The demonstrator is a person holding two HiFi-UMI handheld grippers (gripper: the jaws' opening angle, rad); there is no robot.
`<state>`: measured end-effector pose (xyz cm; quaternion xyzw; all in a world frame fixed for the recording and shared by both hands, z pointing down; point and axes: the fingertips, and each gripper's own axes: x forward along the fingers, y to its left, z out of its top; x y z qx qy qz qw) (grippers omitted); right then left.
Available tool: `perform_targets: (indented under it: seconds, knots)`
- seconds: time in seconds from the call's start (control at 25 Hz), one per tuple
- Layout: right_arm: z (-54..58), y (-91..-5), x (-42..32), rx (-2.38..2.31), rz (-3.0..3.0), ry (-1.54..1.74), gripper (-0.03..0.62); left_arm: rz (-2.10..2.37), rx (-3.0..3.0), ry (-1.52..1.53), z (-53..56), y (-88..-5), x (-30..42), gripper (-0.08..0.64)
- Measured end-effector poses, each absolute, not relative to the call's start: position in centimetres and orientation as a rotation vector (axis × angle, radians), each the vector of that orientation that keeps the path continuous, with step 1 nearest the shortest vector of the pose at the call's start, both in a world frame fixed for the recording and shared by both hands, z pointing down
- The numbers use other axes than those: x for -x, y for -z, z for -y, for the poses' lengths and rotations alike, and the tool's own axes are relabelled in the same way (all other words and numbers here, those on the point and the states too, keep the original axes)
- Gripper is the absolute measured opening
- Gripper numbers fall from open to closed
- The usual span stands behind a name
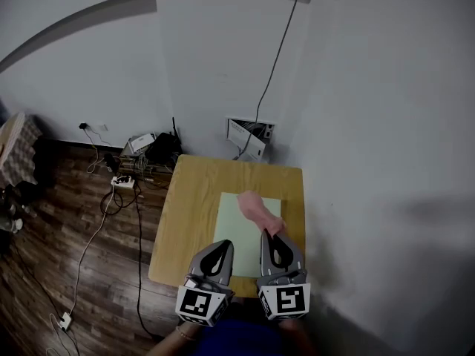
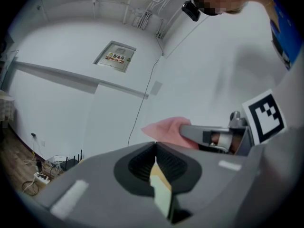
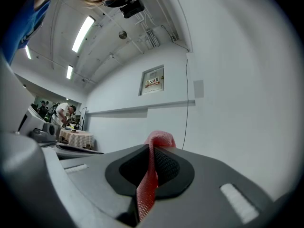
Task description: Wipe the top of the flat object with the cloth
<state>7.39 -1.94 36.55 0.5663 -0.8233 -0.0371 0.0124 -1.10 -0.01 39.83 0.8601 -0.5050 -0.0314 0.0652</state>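
Note:
A pale green flat sheet (image 1: pixel 241 236) lies on a small wooden table (image 1: pixel 189 213). A pink cloth (image 1: pixel 254 207) hangs above the sheet's far part, and my right gripper (image 1: pixel 266 236) is shut on its near end. In the right gripper view the cloth (image 3: pixel 150 179) runs up through the closed jaws and bunches above the tips of the right gripper (image 3: pixel 151 146). My left gripper (image 1: pixel 222 245) hovers beside it on the left, shut and holding nothing. From the left gripper (image 2: pixel 155 144) view, the cloth (image 2: pixel 164 129) shows to the right, ahead of the tips.
A white wall (image 1: pixel 386 162) rises close along the table's right side. Behind the table an open wall box (image 1: pixel 249 136) trails a cable upward. Routers, a power strip (image 1: pixel 122 182) and loose cables lie on the wooden floor to the left.

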Motion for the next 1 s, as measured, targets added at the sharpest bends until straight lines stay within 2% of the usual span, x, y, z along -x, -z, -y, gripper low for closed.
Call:
perform_targets:
  seconds: [1.0]
  knots:
    - [10.8, -44.2, -1.5, -1.888, 2.298, -0.054, 0.015, 1.216, -2.511, -0.220, 8.3, -51.8, 8.8, 0.023]
